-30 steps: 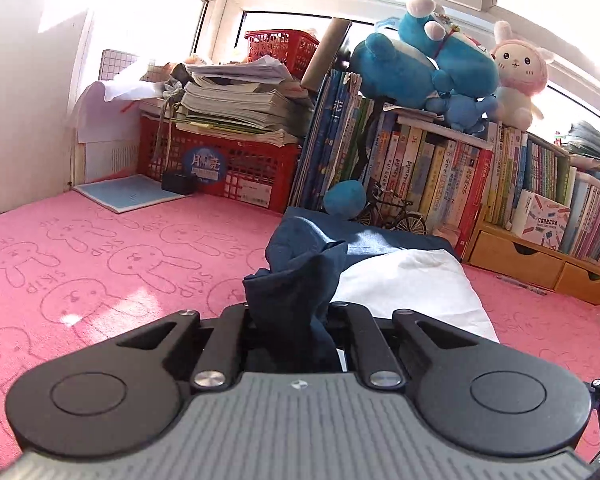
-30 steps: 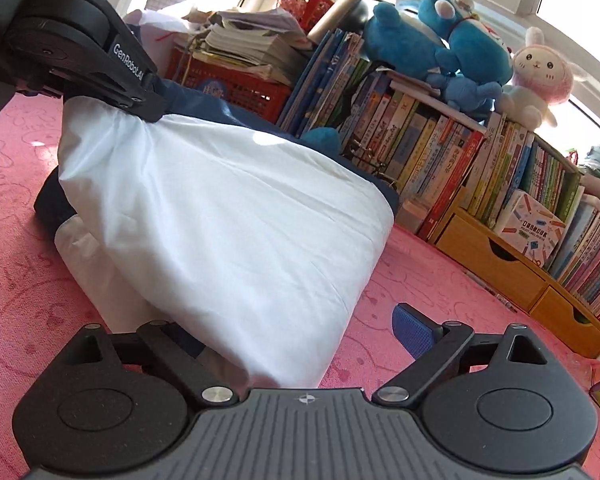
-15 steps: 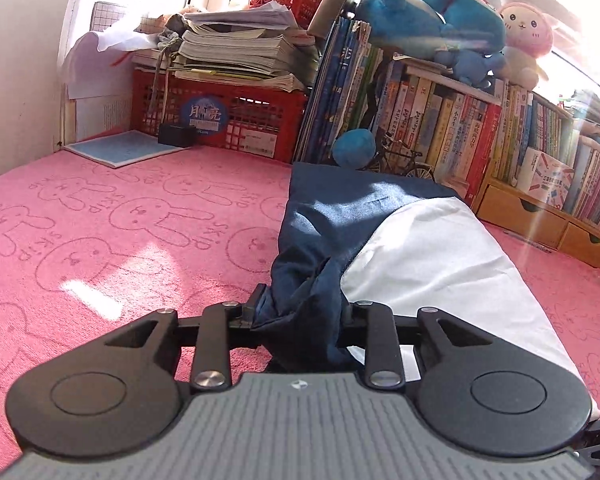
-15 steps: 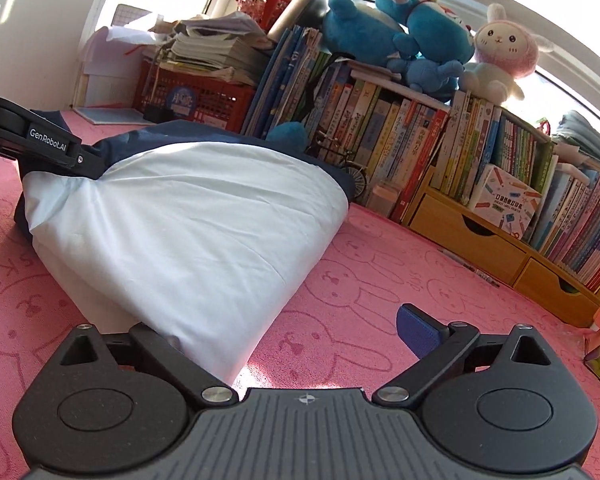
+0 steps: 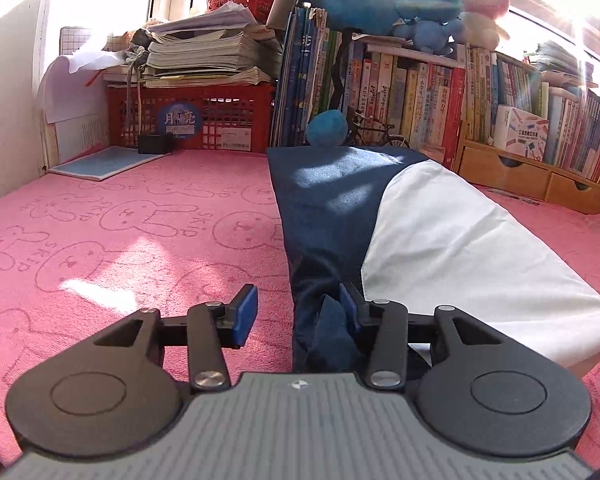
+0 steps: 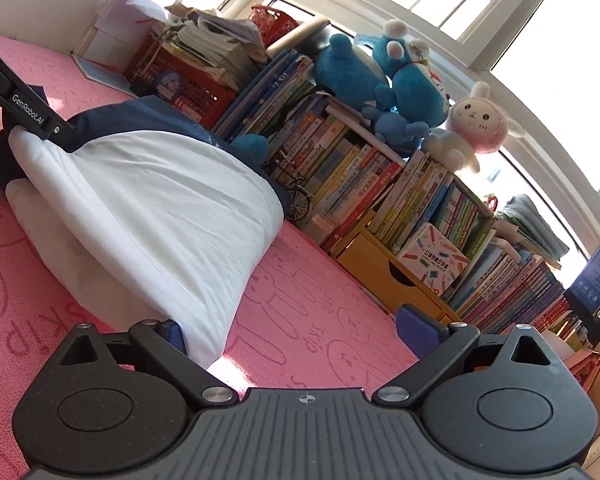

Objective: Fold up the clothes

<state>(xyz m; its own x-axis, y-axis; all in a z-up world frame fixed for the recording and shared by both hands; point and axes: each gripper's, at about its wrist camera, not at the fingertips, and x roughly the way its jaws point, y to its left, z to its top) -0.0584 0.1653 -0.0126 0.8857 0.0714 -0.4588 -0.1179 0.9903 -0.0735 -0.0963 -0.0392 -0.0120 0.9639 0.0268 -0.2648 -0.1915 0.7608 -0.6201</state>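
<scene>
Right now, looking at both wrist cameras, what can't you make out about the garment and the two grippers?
- Left wrist: the navy and white garment has its near end hidden behind the left gripper, whose jaws are opening around the navy part.
- Right wrist: the right gripper has its left pad partly covered by white cloth.
- Both views: the garment type is unclear; it lies folded.

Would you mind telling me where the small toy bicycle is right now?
The toy bicycle stands on the pink mat against the row of books, just beyond the far edge of the folded garment, right of a blue plush ball.
</scene>
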